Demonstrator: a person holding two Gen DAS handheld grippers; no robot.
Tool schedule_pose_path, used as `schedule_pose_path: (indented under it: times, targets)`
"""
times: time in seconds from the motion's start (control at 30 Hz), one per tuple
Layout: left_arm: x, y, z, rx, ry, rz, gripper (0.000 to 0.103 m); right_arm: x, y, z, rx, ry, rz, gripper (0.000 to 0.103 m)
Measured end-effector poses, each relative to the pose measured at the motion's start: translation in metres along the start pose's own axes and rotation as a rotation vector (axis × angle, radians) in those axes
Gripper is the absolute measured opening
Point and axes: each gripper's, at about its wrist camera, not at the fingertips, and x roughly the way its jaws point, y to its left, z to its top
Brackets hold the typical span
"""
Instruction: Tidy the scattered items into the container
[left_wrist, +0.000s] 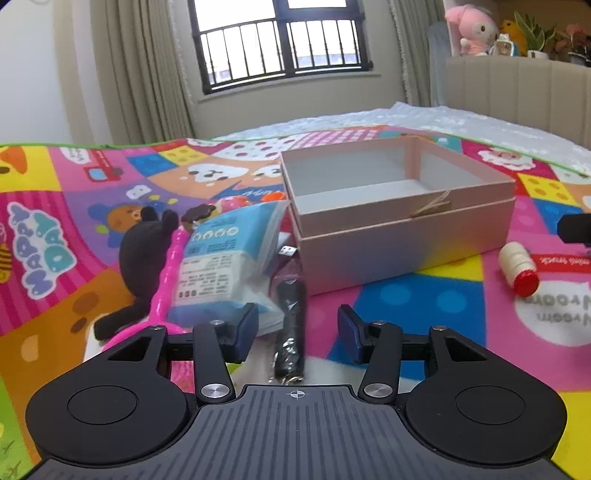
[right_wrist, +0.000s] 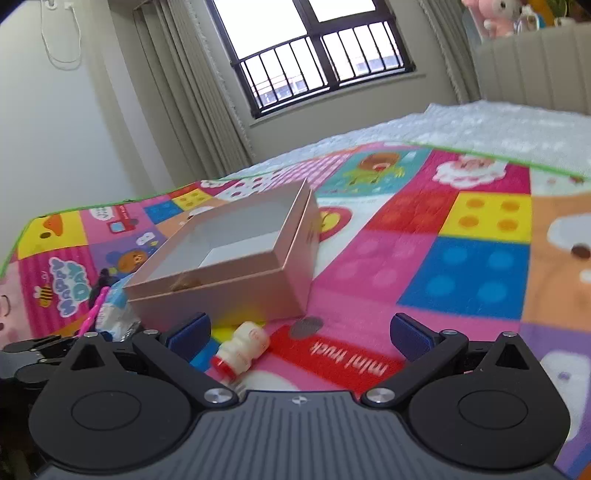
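1. Hovering low over the play mat (left_wrist: 424, 295), my left gripper (left_wrist: 297, 328) has its blue pads spread apart and grips nothing; a slim black packet (left_wrist: 290, 325) lies on the mat in the gap between them.
2. Left of that packet sits a blue-and-white plastic pouch (left_wrist: 218, 266), with a pink beaded stick (left_wrist: 168, 280) leaning along its left edge and a black plush bear (left_wrist: 142, 254) just beyond; all three crowd together near the box's left front corner.
3. The pink cardboard box (left_wrist: 402, 236), open-topped and showing a pale bare interior, stands on the mat ahead and slightly right; a small twine bow marks its front wall.
4. My right gripper (right_wrist: 301, 338) is likewise spread wide and holds nothing; a small white bottle with a red cap (right_wrist: 242, 347) lies on its side on the mat close to the left pad.
5. In the right wrist view the box (right_wrist: 229, 291) stands just beyond the bottle, apart from it; a grey patterned disc (right_wrist: 306, 326) lies flat near the box's front corner.
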Motion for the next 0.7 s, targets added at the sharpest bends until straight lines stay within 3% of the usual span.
schedule_pose_path:
  times: [0.1,0.17,0.23,0.3,0.37,0.47,0.57,0.63,0.67,0.7]
  targets:
    - [-0.001,-0.001,0.000,0.011,-0.001,0.010,0.044,0.002,0.010,0.001,-0.062,0.005,-0.009,0.103]
    - [-0.009,-0.005,0.000,0.011,-0.014,-0.042,0.045,0.003,0.017,0.004,-0.107,0.011,-0.008,0.103]
    - [-0.024,-0.011,-0.002,-0.002,0.003,-0.205,0.055,0.001,0.023,0.007,-0.136,0.006,-0.016,0.103]
    - [-0.040,-0.021,-0.007,-0.017,0.029,-0.392,0.083,0.000,0.027,0.009,-0.165,-0.002,-0.018,0.103]
    - [-0.057,-0.034,-0.015,0.013,0.010,-0.463,0.088,0.000,0.032,0.011,-0.197,-0.005,-0.026,0.103]
    - [-0.071,-0.033,-0.019,0.037,-0.040,-0.404,0.095,0.000,0.038,0.011,-0.228,0.004,-0.032,0.095]
    - [-0.062,-0.017,-0.018,0.030,-0.073,-0.131,0.094,-0.001,0.045,0.009,-0.268,0.014,-0.034,0.083]
    - [-0.041,0.001,-0.016,-0.051,-0.024,-0.025,0.074,-0.001,0.048,0.007,-0.280,0.009,-0.049,0.081]
    - [-0.030,0.011,-0.015,-0.101,0.012,-0.018,0.052,-0.002,0.049,0.006,-0.279,0.009,-0.051,0.081]
    - [-0.020,0.020,-0.014,-0.150,0.041,-0.015,0.048,-0.002,0.050,0.004,-0.274,0.011,-0.052,0.081]
